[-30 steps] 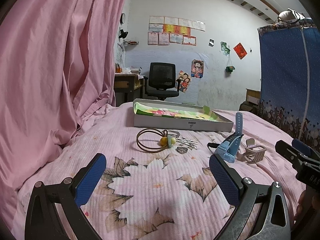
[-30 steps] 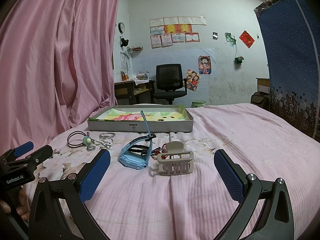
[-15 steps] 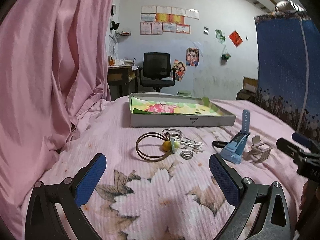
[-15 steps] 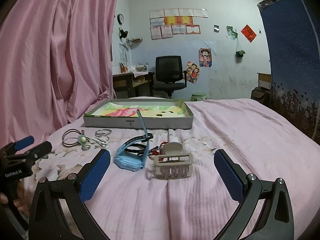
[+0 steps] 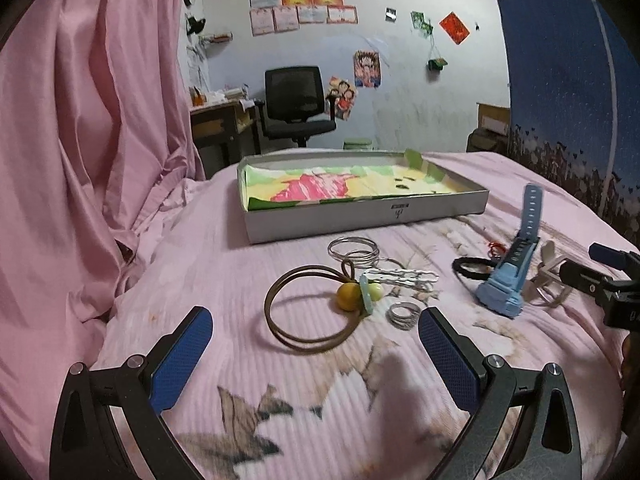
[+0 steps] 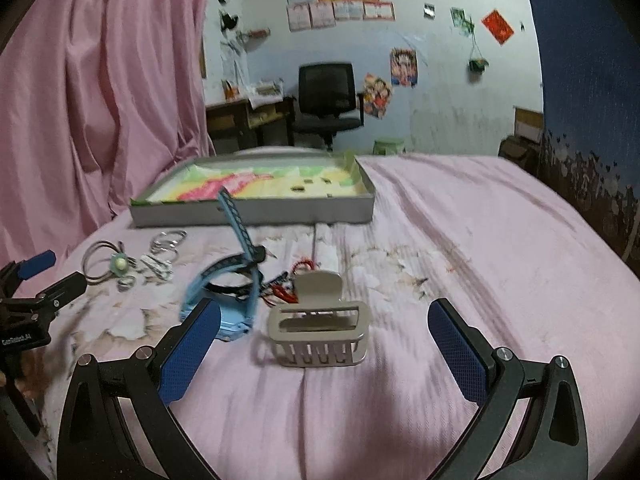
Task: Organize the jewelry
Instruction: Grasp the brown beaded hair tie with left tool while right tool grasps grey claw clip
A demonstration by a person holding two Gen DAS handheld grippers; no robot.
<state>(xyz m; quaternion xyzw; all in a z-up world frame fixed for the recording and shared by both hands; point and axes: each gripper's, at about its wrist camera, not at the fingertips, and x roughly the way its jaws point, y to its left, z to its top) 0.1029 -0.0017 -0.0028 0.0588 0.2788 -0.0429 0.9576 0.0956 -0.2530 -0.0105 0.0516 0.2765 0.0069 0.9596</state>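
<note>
Jewelry is being shown on the pink bedspread [image 5: 224, 264]: left gripper [image 5: 316, 336] wide open before the brown hair tie [image 5: 310, 310]; right gripper [image 6: 324, 336], equally wide, facing the beige claw clip [image 6: 320, 332], possibly plastic.

The left tongs [image 5: 316, 338] stand wide apart at the bottom of the frame, holding nothing, above the pink bed [image 5: 224, 280]. Just beyond them, at centre, lies a brown hair tie [image 5: 280, 320] with a yellow bead. A blue watch [image 5: 508, 280] sits to the right, and a shallow grey box [image 5: 360, 220] lies behind.
</note>
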